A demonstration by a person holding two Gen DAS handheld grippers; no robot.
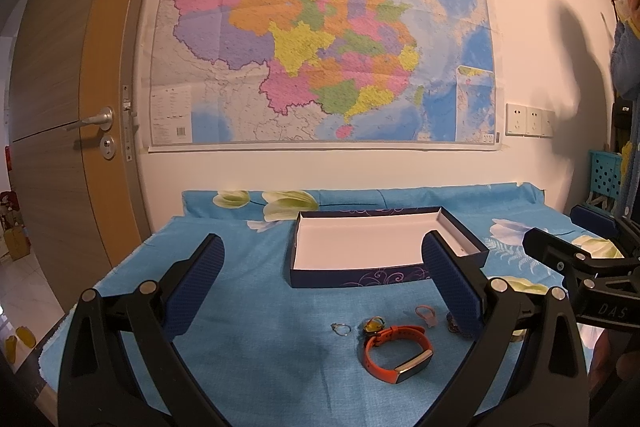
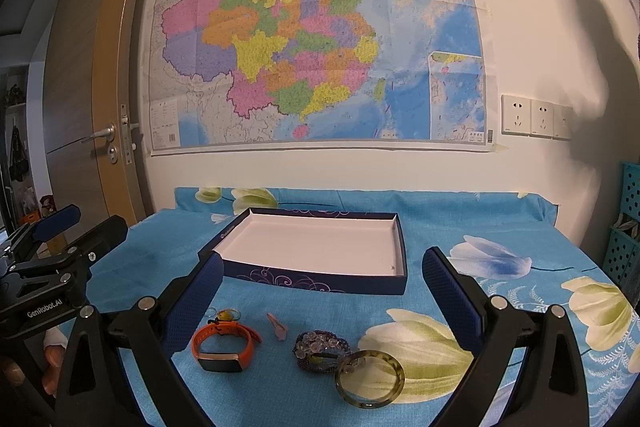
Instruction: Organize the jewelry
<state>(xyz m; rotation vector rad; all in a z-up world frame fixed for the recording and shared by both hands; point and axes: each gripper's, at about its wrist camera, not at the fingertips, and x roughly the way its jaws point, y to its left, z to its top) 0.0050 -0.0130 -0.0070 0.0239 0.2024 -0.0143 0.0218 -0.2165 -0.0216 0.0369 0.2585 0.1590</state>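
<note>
An empty dark blue box with a white inside [image 1: 360, 243] [image 2: 320, 247] lies on the blue flowered cloth. In front of it lie an orange smart band [image 1: 396, 353] [image 2: 224, 345], a thin silver ring [image 1: 341, 327], a yellow ring [image 1: 374, 325] [image 2: 226, 315], a pink ring [image 1: 426, 315] [image 2: 278, 327], a beaded bracelet [image 2: 320, 347] and a green bangle [image 2: 370, 379]. My left gripper [image 1: 324, 279] is open above the band and rings. My right gripper [image 2: 324, 295] is open above the bracelet and bangle. Both are empty.
The table stands against a white wall with a large map [image 1: 320, 39]. A wooden door [image 1: 72, 107] is at the left. A teal basket [image 2: 628, 227] stands at the right. A person [image 1: 628, 27] stands at the far right.
</note>
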